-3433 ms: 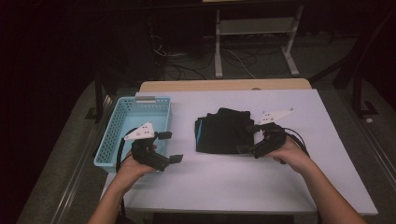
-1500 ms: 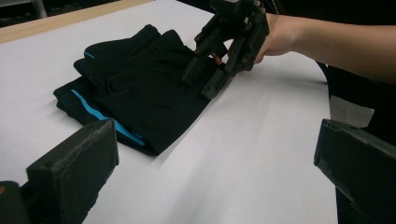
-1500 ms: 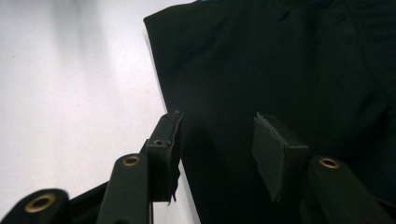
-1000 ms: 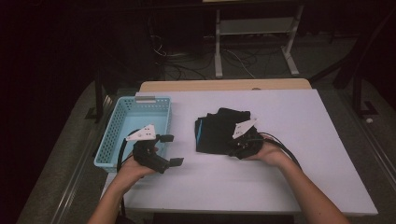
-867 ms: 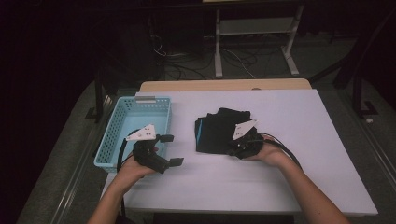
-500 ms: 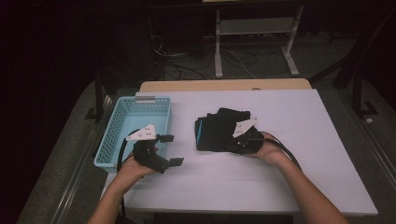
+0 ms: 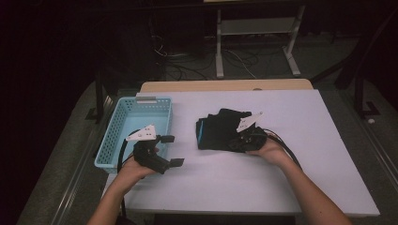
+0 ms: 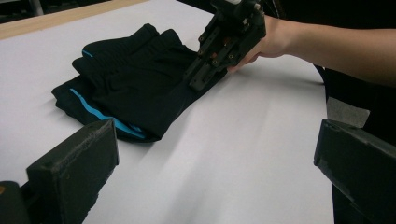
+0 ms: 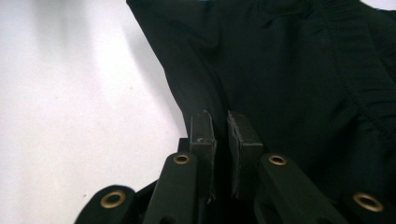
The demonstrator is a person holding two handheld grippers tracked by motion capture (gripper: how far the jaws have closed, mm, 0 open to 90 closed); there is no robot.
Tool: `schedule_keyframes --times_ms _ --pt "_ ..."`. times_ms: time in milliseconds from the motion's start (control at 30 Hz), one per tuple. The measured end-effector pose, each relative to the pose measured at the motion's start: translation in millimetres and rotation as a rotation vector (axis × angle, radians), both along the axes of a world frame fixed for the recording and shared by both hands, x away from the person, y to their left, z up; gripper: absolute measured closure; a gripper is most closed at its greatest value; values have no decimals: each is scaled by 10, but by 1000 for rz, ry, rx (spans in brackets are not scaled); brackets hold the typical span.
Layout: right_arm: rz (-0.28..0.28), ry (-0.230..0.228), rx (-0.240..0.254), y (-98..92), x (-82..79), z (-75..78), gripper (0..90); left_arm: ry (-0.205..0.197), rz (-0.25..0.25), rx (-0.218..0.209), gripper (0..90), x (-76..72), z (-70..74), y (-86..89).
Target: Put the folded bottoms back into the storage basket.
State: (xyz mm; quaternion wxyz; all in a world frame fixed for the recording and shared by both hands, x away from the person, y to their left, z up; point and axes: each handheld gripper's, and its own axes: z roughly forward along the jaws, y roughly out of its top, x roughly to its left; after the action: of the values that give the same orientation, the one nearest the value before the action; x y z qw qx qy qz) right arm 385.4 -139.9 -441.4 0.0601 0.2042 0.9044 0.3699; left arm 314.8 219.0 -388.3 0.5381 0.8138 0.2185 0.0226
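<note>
Folded black garment (image 7: 220,130), mid-table (image 7: 300,187) beside blue basket (image 7: 117,140): right tongs (image 9: 219,128) just closed, pinching its near edge; left tongs (image 7: 171,151) spread, idle; grasp step, next likely a lift toward the basket.

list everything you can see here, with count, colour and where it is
folded fabric garment: one, black with blue trim, centre of the table
plastic lattice basket: one, light blue, left edge of the table
table: one, white top with a wooden strip along the far side
metal stand: one, pale grey, on the floor beyond the table
left gripper: one, black, jaws wide open, held beside the basket
right gripper: one, black, jaws have just been closing, now pinched on the garment's near right edge
forearms: two, coming in from the bottom
</note>
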Motion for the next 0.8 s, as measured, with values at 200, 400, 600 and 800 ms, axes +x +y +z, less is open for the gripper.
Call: schedule_keyframes --times_ms 200,400,600,800 --pt "-3 11 4 -51 -46 52 810 -2 2 3 0 -5 0 -3" --pt "0 19 6 -90 -90 69 809 -1 1 3 0 -4 0 -2" --pt "1 34 14 -115 -133 85 809 -1 1 2 0 -5 0 -1" --pt "9 50 6 -119 -199 99 809 0 3 1 0 -2 1 0"
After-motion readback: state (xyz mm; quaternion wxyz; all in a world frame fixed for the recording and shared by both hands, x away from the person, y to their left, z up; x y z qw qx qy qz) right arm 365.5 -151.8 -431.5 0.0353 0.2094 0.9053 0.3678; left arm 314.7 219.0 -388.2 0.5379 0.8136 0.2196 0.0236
